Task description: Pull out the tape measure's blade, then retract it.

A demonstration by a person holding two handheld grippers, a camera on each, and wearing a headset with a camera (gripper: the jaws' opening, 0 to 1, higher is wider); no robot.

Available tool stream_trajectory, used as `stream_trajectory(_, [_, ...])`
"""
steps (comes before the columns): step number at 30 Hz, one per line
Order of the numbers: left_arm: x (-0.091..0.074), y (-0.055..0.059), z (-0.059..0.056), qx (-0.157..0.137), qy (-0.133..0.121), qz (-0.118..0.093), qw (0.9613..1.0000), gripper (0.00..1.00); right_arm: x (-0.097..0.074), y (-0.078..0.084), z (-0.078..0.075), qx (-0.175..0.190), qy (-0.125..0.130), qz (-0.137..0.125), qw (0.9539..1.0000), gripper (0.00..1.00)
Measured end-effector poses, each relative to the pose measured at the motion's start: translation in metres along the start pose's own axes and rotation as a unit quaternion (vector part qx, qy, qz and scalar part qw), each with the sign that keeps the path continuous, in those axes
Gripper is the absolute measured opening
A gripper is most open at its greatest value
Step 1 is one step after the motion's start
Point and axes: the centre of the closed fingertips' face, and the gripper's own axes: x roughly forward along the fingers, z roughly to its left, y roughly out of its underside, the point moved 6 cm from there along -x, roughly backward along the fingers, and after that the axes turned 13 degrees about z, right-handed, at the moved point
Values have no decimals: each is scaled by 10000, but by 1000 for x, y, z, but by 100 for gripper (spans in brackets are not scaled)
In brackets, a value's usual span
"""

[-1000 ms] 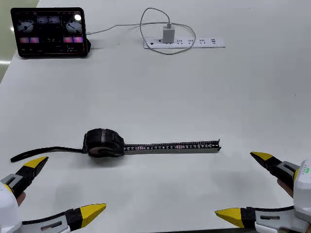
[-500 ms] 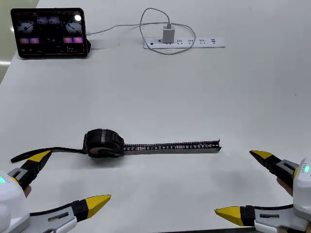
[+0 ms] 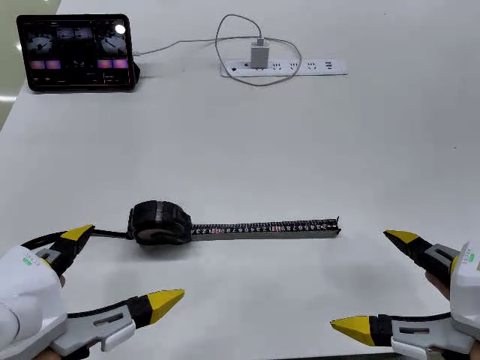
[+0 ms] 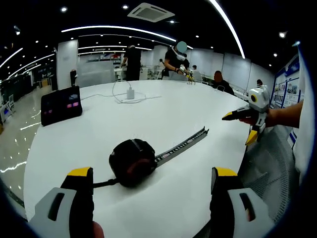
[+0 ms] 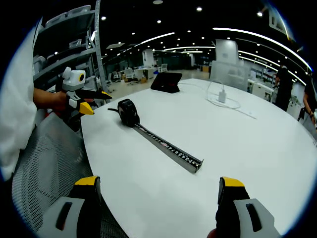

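A black tape measure (image 3: 159, 222) lies on the white table (image 3: 300, 150), its blade (image 3: 264, 226) pulled out to the right and resting flat. A black wrist strap (image 3: 109, 233) trails from its left side. My left gripper (image 3: 124, 266) is open near the front edge, just left of and nearer than the case; in the left gripper view the tape measure (image 4: 132, 162) sits between and beyond its yellow tips. My right gripper (image 3: 382, 281) is open at the front right, nearer than the blade's end hook (image 5: 195, 165). Neither touches the tape.
A tablet (image 3: 76, 52) stands at the back left, its cable running to a white power strip (image 3: 285, 67) with a charger at the back centre. Other people (image 4: 176, 59) stand beyond the far side of the table.
My left gripper has moved right and forward toward the tape measure's case. The right gripper and the tape measure have stayed put.
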Motion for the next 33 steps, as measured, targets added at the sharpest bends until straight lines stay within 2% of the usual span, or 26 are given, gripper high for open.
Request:
stream_trajectory(7, [10,-7,3,29,-16,-2,10000,96,0,1,-4,-10,45,25,10000,98])
stream_trajectory(14, [20,-14,7,-83,-68,-46,9999,95,-1,2,-8,-8,63,33,10000,98])
stream_trajectory(29, [45,-18,16,-391,-268,14,9989,93,-3,0,-12,-20,115,28,9999,98])
stream_trajectory(33, [49,-18,15,-478,-250,16,9985,93,-3,-1,-13,-17,118,14,9999,98])
